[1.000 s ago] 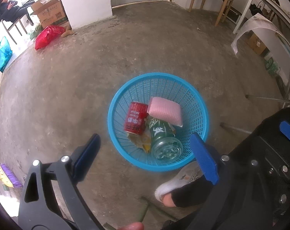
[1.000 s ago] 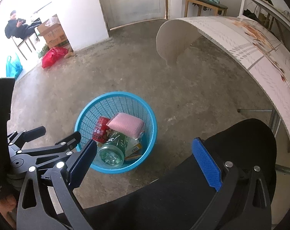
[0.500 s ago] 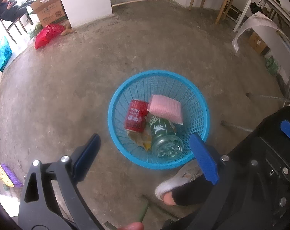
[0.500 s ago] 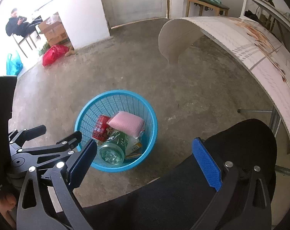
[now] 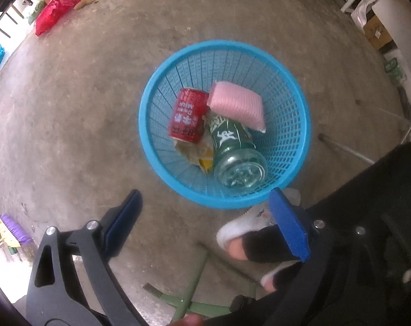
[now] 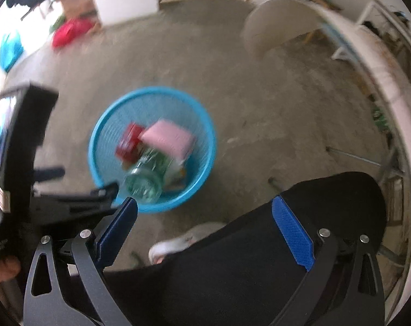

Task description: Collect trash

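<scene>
Left wrist: bare concrete floor [image 5: 83, 103].

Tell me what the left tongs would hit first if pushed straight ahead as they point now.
Most likely the near rim of the blue basket, or bare concrete floor just short of it; depth is unclear. The left tongs are open and empty.

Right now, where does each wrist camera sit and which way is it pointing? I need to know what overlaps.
Left wrist: on the left gripper, looking steeply down at the blue basket on the concrete floor; its open fingers, a white shoe and a dark trouser leg show.
Right wrist: on the right gripper, looking down and forward, blurred; its open fingers, the person's dark leg and the left gripper's body show.
Shared: the basket with the red can, pink sponge and green bottle.
</scene>
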